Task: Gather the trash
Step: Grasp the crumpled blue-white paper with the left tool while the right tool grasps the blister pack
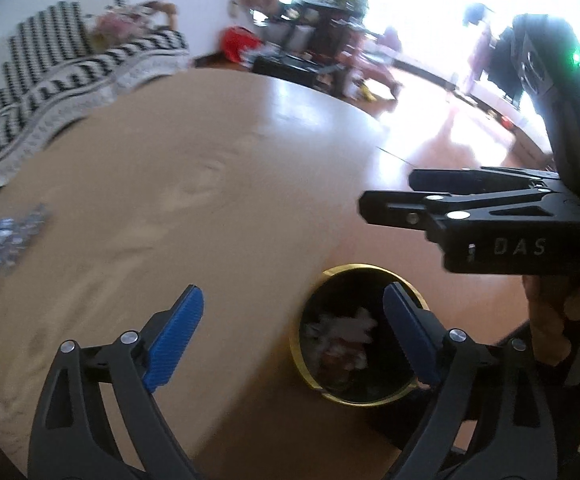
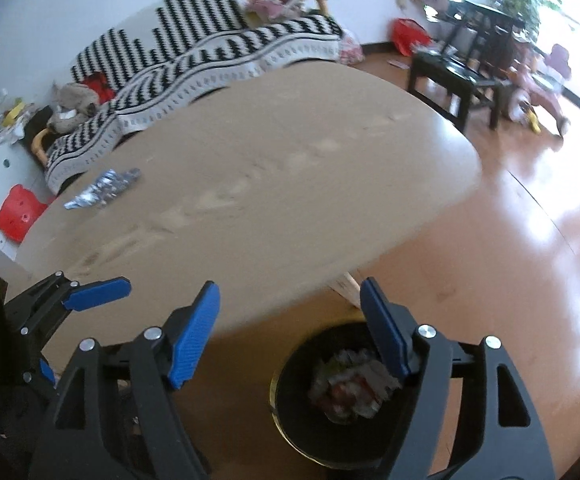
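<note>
A black trash bin with a gold rim (image 1: 369, 270) (image 2: 276, 406) stands on the floor by the table's near edge, with crumpled wrappers (image 1: 343, 338) (image 2: 349, 388) inside. A silvery foil wrapper (image 1: 8, 242) (image 2: 104, 188) lies on the tan table at the far left. My left gripper (image 1: 293, 332) is open and empty, above the table edge and the bin. My right gripper (image 2: 290, 320) is open and empty, above the bin; it also shows from the side in the left wrist view (image 1: 385, 196).
The round tan table (image 2: 290, 160) fills the middle. A black-and-white striped sofa (image 2: 194, 52) stands behind it. A dark side table (image 2: 455, 70) and red bags (image 2: 407, 36) stand on the shiny wood floor (image 2: 529, 240) to the right.
</note>
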